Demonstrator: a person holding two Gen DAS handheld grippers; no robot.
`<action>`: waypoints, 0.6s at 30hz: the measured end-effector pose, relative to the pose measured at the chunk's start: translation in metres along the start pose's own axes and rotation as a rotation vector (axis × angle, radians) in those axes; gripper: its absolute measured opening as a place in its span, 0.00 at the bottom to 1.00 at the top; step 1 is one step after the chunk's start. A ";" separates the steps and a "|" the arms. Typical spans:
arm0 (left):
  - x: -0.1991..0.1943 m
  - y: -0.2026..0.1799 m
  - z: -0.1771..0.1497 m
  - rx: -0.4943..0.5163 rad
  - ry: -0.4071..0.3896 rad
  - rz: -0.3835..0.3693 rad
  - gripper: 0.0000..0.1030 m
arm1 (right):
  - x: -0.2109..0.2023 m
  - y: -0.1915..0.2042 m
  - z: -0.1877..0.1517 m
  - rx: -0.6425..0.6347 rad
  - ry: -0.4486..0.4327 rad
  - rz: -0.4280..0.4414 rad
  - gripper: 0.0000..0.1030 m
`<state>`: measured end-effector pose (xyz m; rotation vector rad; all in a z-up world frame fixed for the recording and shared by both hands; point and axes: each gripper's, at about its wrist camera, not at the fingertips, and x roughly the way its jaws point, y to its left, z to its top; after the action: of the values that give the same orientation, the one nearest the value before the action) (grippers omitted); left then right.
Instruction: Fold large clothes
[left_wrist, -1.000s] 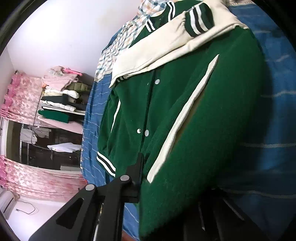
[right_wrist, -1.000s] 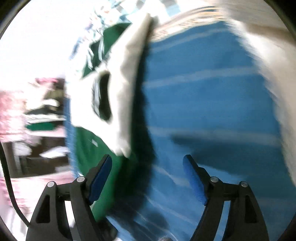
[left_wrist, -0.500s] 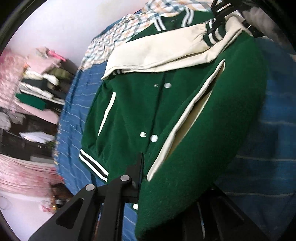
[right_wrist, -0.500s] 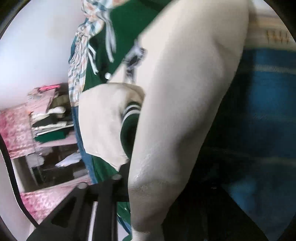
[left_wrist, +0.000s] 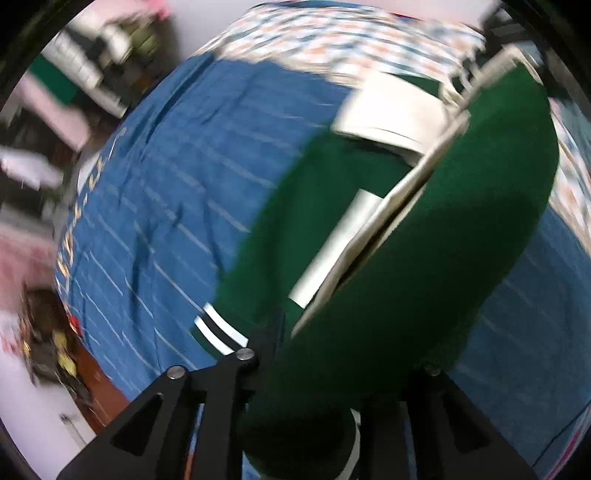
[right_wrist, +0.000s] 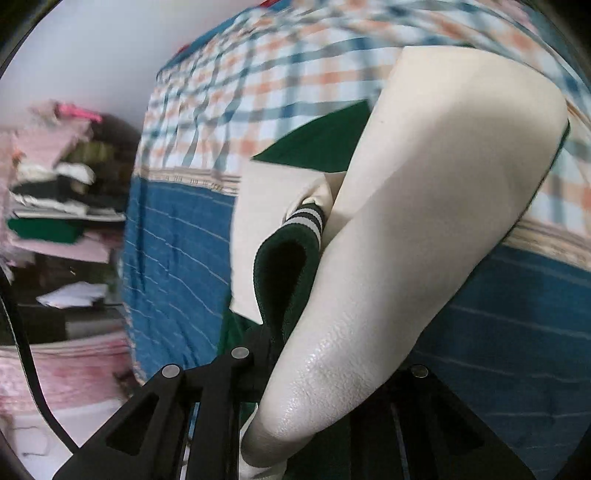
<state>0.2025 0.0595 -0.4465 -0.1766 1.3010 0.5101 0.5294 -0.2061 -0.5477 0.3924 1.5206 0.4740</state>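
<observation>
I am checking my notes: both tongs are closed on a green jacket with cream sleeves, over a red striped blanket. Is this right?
Not quite: the blanket is blue with thin pale stripes, as the left wrist view shows. Both the left tongs and right tongs grip the green jacket.

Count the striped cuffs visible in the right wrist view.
1: a green cuff with white stripes, centre frame, between the two cream sleeves, just beyond the fingers. The other cuff may be hidden under the near sleeve.

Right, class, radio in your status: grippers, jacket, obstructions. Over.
Left gripper shut on green varsity jacket, lifted over blue striped quilt. Right gripper shut on the jacket's cream leather sleeve. Nothing in the way.
</observation>
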 end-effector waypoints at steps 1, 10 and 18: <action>0.011 0.013 0.005 -0.030 0.015 -0.004 0.28 | 0.022 0.025 0.008 -0.019 0.012 -0.024 0.17; 0.066 0.140 -0.007 -0.333 0.104 -0.104 0.68 | 0.166 0.108 0.032 -0.059 0.130 -0.001 0.62; 0.051 0.167 -0.081 -0.549 0.209 -0.284 0.67 | 0.092 0.044 -0.008 -0.053 0.061 0.186 0.64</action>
<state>0.0648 0.1863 -0.4913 -0.8779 1.2845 0.6052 0.5185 -0.1201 -0.6032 0.4843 1.5337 0.6759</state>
